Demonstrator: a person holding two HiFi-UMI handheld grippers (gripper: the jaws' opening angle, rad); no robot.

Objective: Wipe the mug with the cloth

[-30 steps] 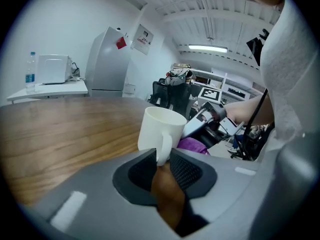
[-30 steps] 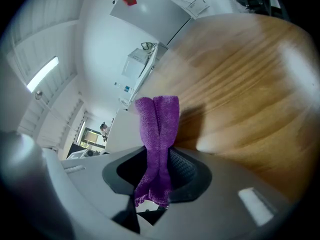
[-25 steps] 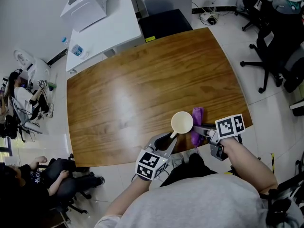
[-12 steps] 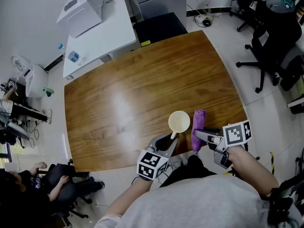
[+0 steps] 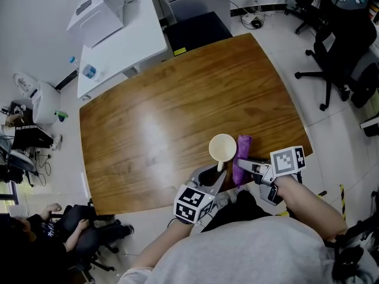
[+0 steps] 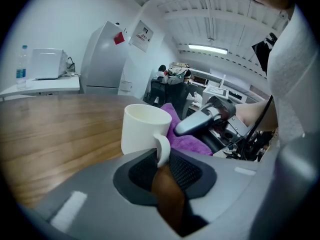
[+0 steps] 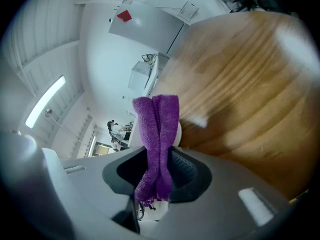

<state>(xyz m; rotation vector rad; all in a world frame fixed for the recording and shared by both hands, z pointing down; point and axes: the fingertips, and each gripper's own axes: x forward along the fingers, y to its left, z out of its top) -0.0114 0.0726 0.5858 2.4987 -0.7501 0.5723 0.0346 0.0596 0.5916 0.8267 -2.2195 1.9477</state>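
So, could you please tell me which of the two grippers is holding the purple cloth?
The right gripper: the purple cloth is pinched between its jaws. The left gripper has just been closing its jaws on the handle of the mug.

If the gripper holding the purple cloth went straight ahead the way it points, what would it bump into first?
Probably the white mug: it sits just behind the cloth clamped in the right gripper, though depth is hard to judge.

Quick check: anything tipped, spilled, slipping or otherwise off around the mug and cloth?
Nothing stands out. The mug stands upright on the table, its handle gripped by the left gripper, whose jaws have just been closing. The right gripper pinches the folded purple cloth beside the mug. No spill shows.
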